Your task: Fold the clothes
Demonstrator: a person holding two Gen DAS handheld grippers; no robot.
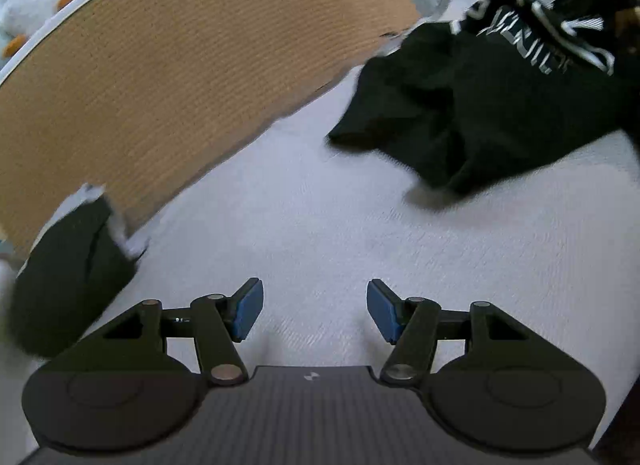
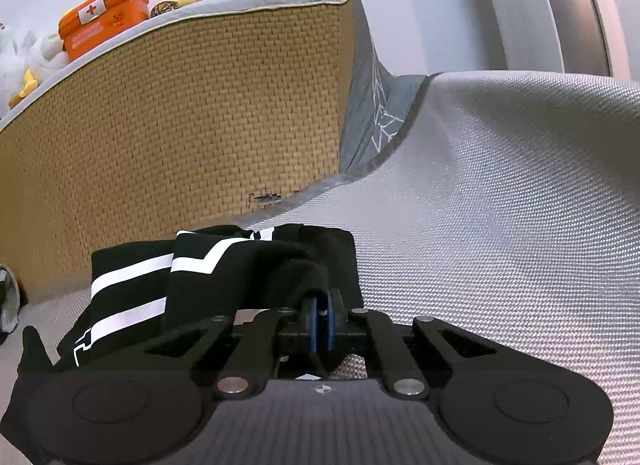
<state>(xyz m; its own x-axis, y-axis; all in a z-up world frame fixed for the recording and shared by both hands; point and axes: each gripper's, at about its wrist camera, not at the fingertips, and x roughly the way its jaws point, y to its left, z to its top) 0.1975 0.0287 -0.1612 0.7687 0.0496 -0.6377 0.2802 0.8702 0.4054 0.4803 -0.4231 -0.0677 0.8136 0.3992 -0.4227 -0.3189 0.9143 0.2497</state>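
- The black garment with white stripes (image 2: 224,281) lies crumpled on the pale woven bed surface (image 2: 500,225); in the right wrist view it fills the lower left and centre, and a bunched fold of it runs down into the right gripper (image 2: 320,323).
- That gripper's blue pads are pressed nearly together on the fold of cloth; just how much fabric sits between them is hidden by the cloth itself.
- In the left wrist view the same garment (image 1: 480,113) sits at the upper right, its white lettering blurred and unreadable, its right side cut off by the frame edge.
- The left gripper (image 1: 315,315) hangs low in the centre with its blue pads spread apart and nothing between them, only bare bed surface (image 1: 320,205) beneath.
- A broad stretch of that surface lies open between the left gripper and the garment's near hem.
- A second dark cloth bundle (image 1: 68,277) lies at the lower left, blurred, up against the tan woven side panel (image 1: 180,77) that bounds the bed along the left.
- On the ledge above that panel, upper left of the right wrist view, stands an orange first-aid box (image 2: 104,19), lid shut, its contents unseen, beside a white plush toy (image 2: 24,61) cut off at the edge.
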